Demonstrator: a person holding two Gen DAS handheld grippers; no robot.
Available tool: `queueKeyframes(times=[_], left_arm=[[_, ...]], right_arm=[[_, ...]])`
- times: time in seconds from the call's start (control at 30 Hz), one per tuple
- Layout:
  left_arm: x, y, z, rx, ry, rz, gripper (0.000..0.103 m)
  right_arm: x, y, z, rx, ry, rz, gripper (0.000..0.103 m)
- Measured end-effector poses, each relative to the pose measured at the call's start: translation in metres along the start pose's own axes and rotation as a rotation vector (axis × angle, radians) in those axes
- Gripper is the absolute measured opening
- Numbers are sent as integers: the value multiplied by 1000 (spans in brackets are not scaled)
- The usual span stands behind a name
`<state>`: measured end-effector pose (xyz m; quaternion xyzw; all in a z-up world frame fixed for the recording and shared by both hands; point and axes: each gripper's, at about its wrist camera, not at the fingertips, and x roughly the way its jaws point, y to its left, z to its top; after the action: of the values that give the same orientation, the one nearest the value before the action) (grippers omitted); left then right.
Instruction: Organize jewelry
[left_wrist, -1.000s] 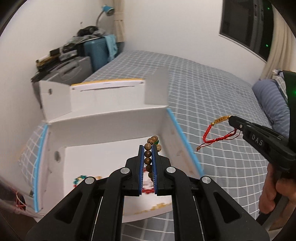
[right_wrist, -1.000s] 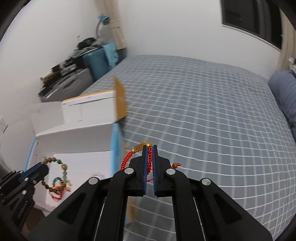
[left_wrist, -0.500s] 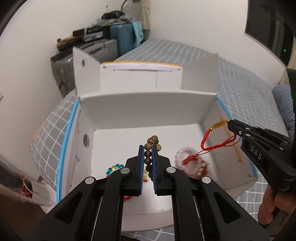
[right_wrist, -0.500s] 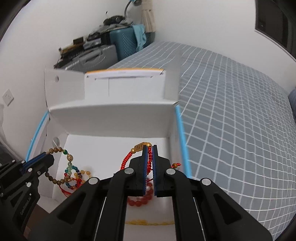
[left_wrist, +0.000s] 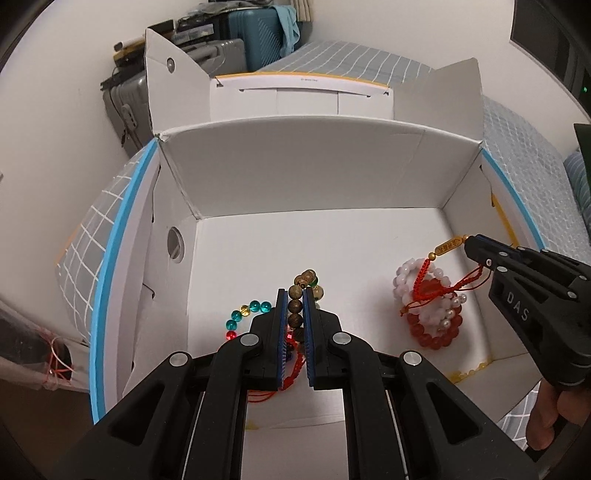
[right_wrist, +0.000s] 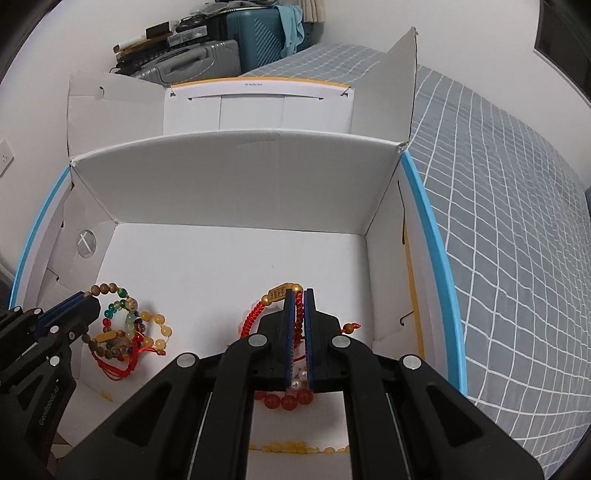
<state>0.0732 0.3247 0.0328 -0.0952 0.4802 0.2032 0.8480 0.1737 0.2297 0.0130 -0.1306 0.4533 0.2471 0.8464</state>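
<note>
An open white cardboard box (left_wrist: 314, 177) with blue edges lies on the bed. My left gripper (left_wrist: 295, 299) is shut on a brown wooden bead bracelet (left_wrist: 295, 306) and holds it inside the box over coloured bead bracelets (right_wrist: 125, 332). My right gripper (right_wrist: 299, 299) is shut on a red cord bracelet with a gold charm (right_wrist: 275, 295), inside the box above pink and red bead bracelets (left_wrist: 432, 317). The right gripper also shows in the left wrist view (left_wrist: 471, 242), and the left gripper in the right wrist view (right_wrist: 83, 295).
The box stands on a grey checked bedcover (right_wrist: 517, 221). Its flaps (right_wrist: 402, 74) stand up at the far side. Suitcases and clutter (left_wrist: 221, 48) stand against the wall behind. Small yellow beads (right_wrist: 295, 448) lie along the box's near wall.
Both grippers have moved forward and down into the box with their bracelets. The box now fills both views and its contents show.
</note>
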Motion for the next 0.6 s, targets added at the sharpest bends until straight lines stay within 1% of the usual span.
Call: queueKeyframes(times=[0.07, 0.1, 0.13, 0.17, 0.2, 0.23, 0.27, 0.3, 0.33, 0.37, 0.4, 0.43, 0.47, 0.5, 0.6], left_arm=[[-1, 1, 0, -7, -3, -1, 9], [-2, 2, 1, -11, -4, -4, 11], [-6, 3, 0, -16, -10, -6, 18], [-8, 4, 0, -19, -18, -10, 24], [-15, 6, 0, -31, -37, -14, 38], [-20, 8, 0, -38, -54, -15, 45], [-28, 10, -1, -42, -74, -10, 48], [-35, 11, -3, -47, -90, -8, 58], [-41, 12, -4, -51, -106, -11, 69], [-49, 13, -8, -56, -133, -21, 73], [-54, 14, -10, -56, -148, -20, 75], [-63, 15, -14, -53, -170, -8, 78], [-67, 15, -16, -53, -183, -5, 82], [-73, 15, -20, -55, -199, -3, 91], [-90, 20, -34, -67, -245, 5, 96]], right_arm=[[-5, -2, 0, 5, -16, -5, 6], [-6, -3, 1, 7, -20, -3, 15], [-11, -4, 1, 17, -38, 1, 23], [-16, -5, 1, 23, -60, 3, 42], [-25, -6, 0, 29, -93, 3, 53], [-33, -7, -1, 30, -119, -4, 56], [-40, -8, -3, 29, -136, -11, 61], [-47, -8, -5, 29, -157, -16, 69], [-59, -9, -9, 33, -190, -17, 74], [-68, -11, -14, 35, -217, -15, 82], [-77, -12, -19, 39, -243, -16, 87], [-77, -12, -19, 39, -243, -16, 90], [-88, -13, -25, 41, -272, -17, 94], [-97, -13, -31, 46, -294, -18, 95], [-114, -16, -44, 54, -327, -13, 95]])
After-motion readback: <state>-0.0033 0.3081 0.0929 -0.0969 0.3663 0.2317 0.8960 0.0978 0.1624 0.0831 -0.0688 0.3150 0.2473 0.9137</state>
